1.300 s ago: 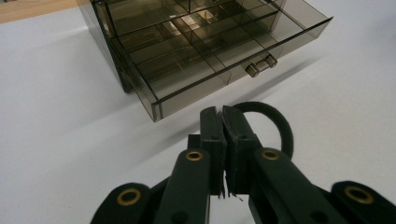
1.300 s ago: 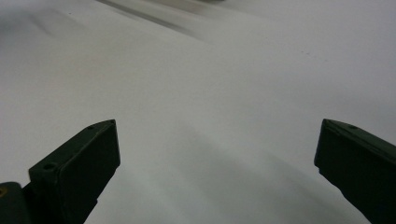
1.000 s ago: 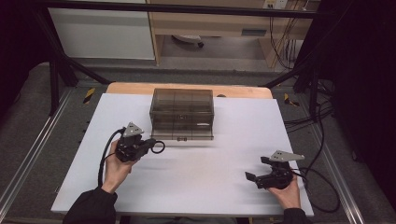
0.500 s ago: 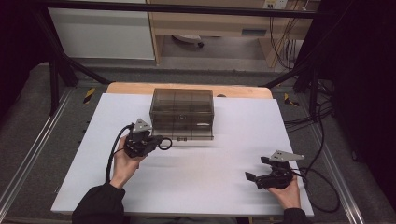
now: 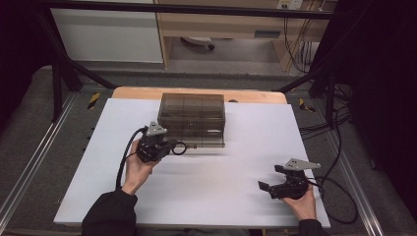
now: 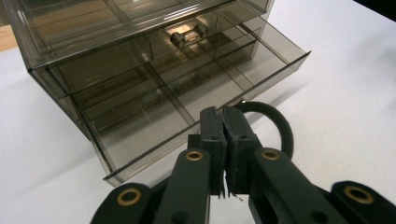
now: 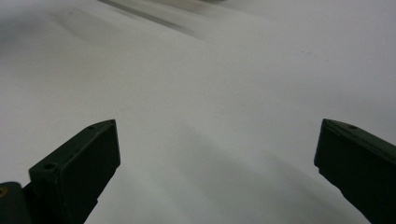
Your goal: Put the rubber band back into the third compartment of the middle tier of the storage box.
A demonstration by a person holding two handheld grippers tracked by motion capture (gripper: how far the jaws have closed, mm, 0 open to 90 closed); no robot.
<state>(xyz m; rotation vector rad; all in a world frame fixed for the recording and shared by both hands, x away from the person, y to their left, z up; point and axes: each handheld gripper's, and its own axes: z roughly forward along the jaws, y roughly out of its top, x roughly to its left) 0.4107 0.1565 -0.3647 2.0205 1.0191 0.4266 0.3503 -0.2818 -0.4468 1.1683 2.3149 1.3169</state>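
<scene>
Black ring (image 6: 275, 126) clamped in left gripper (image 6: 223, 122), beside open drawer (image 6: 196, 100).

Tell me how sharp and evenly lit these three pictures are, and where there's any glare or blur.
High view: evenly lit white table, dark surroundings, slightly soft. Left gripper view: sharp on the smoked drawer box, with bright glare near its top and the left gripper shut on a black ring. Right gripper view: soft, with a streaky blur at the top and the right gripper open.
</scene>
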